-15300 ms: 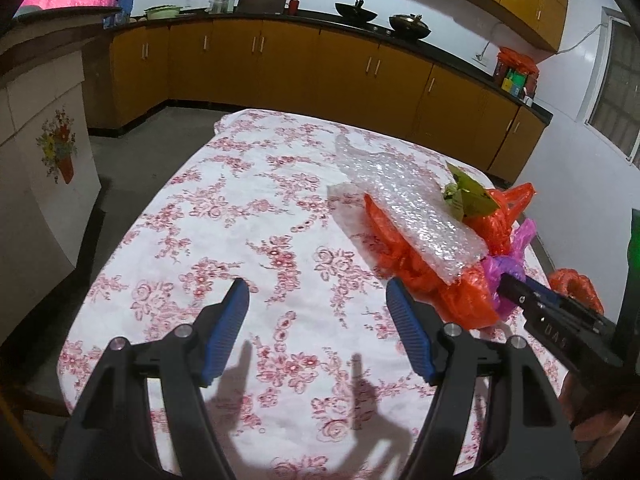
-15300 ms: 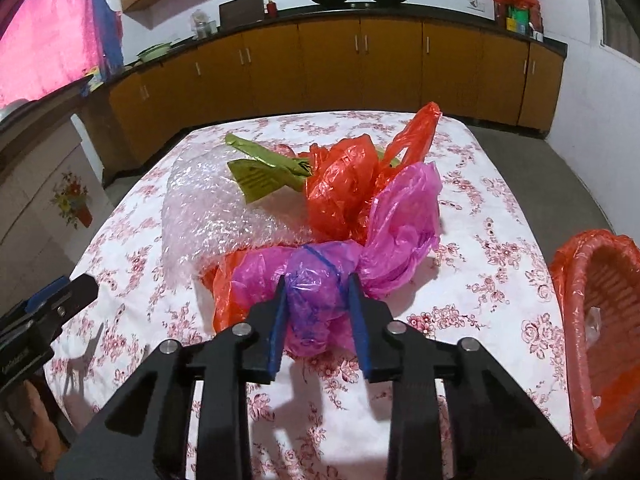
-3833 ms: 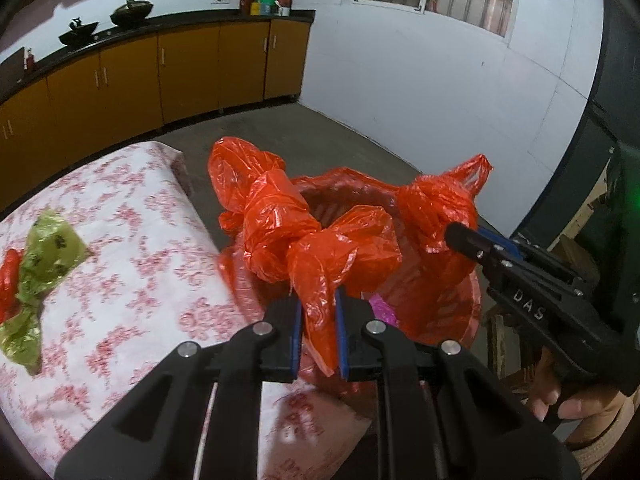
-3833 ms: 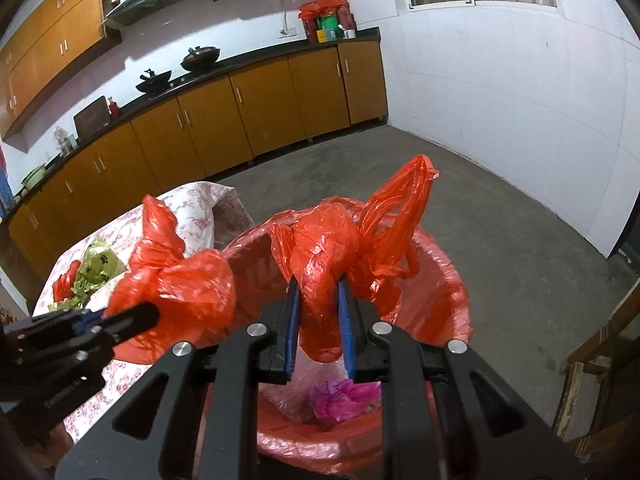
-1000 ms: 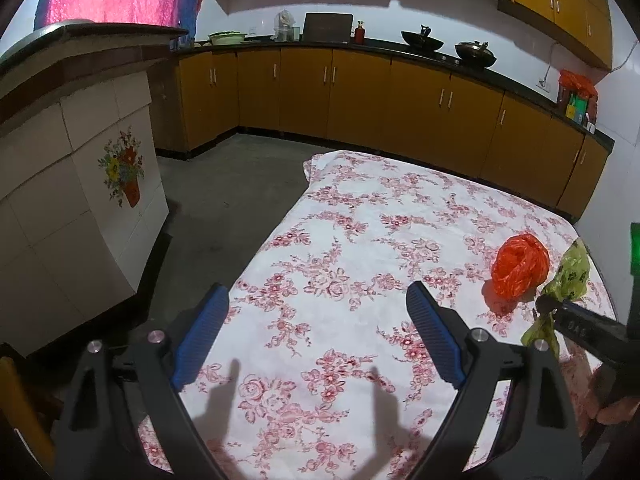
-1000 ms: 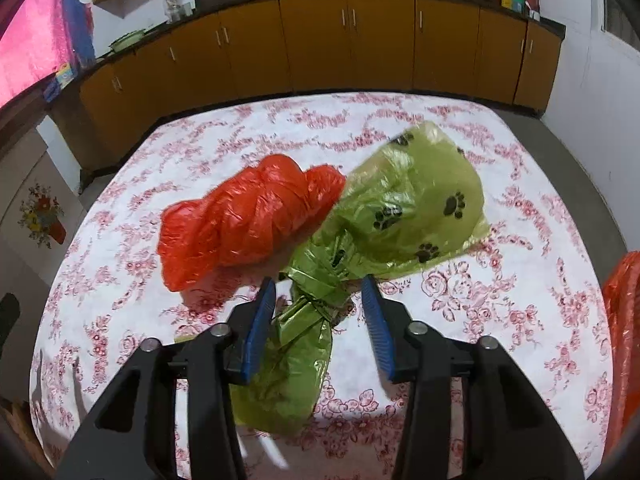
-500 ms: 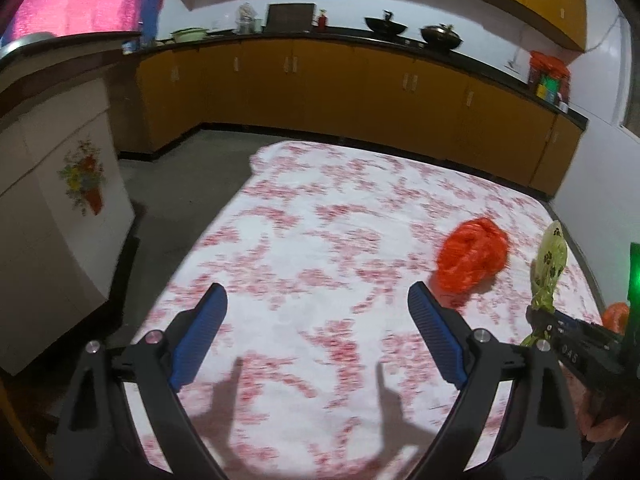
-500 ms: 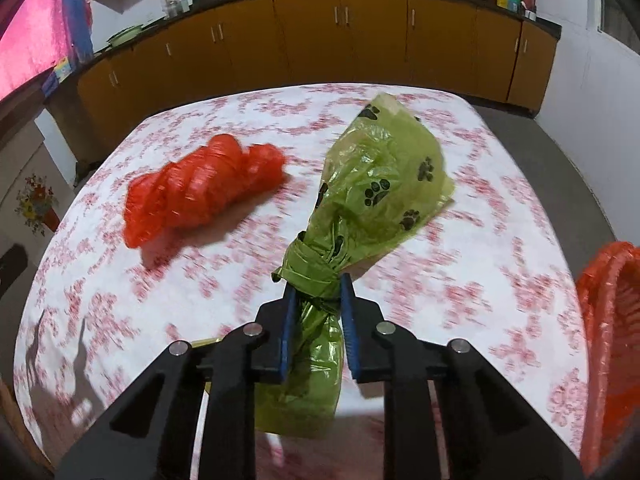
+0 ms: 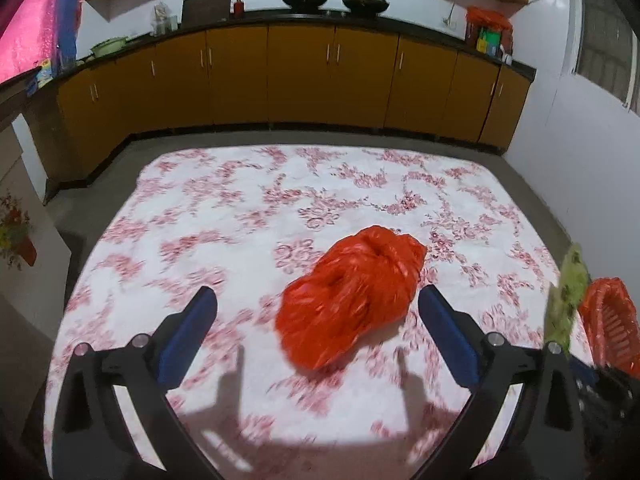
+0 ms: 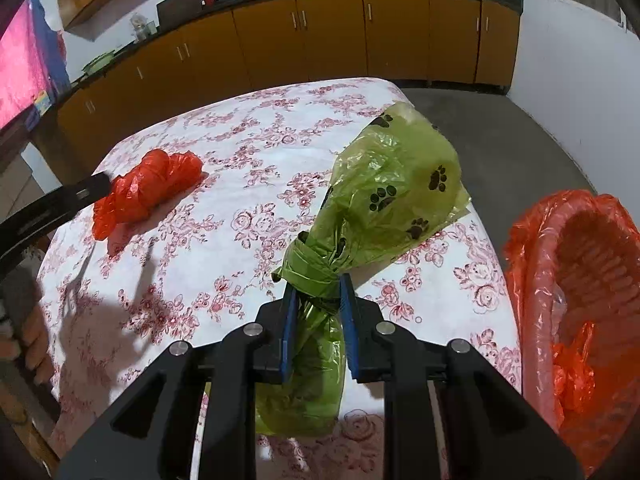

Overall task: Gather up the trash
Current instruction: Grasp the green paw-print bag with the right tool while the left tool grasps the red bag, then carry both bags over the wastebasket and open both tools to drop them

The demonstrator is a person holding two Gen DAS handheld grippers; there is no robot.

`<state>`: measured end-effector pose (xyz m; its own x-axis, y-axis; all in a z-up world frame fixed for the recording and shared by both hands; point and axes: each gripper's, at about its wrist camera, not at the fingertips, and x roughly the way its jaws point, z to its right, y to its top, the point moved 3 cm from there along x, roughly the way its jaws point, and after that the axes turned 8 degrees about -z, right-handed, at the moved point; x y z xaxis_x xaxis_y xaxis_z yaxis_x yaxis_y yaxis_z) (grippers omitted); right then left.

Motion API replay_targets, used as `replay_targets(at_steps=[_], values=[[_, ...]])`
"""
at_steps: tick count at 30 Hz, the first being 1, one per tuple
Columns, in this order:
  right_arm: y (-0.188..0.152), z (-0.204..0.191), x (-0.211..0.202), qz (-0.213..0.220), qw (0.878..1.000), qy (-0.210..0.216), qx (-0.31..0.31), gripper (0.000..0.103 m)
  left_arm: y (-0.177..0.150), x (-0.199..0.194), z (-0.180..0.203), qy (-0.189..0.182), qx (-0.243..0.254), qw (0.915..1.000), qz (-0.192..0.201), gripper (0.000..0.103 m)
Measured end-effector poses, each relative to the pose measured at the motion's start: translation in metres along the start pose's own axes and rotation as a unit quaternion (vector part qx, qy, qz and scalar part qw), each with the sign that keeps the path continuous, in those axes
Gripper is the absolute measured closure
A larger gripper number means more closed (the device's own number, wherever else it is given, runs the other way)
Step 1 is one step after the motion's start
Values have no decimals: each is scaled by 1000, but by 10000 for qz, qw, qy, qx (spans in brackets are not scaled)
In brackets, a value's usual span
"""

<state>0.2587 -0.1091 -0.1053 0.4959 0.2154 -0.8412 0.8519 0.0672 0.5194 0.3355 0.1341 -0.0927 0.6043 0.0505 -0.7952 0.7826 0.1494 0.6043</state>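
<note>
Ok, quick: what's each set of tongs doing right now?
Left tongs: open, just widened, red bag between, untouched.
Right tongs: shut on green paw-print bag.

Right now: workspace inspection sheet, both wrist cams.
Surface: table in white cloth with red flowers.
Job's things: red bag lying on the cloth; green paw-print bag gripped at its knot; orange-lined basket beside the table edge.
Clutter: nothing seen.
Grippers: left gripper open, jaws just widened, red bag between them, untouched; right gripper shut on green bag.
Cables: nothing seen.
Surroundings: orange cabinets, woks on the counter.
</note>
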Motion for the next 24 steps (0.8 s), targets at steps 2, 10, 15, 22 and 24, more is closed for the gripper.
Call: replay_targets(at_steps=[2, 10, 15, 22, 24], values=[[1, -4, 1, -21, 10000, 42, -80, 82, 6, 12, 5, 13, -3, 10000, -98, 4], [-2, -13, 6, -65, 9995, 146, -280, 82, 17, 34, 28, 319, 421, 9984, -193, 4], [-2, -12, 6, -68, 9994, 179, -301, 82, 18, 53, 34, 248, 498, 9973, -475, 5], [-2, -11, 6, -66, 9994, 177, -290, 82, 11, 63, 29, 3, 324, 9969, -723, 38], [-3, -11, 4, -58, 9994, 167, -286, 82, 10, 60, 27, -44, 282, 9971, -701, 41]])
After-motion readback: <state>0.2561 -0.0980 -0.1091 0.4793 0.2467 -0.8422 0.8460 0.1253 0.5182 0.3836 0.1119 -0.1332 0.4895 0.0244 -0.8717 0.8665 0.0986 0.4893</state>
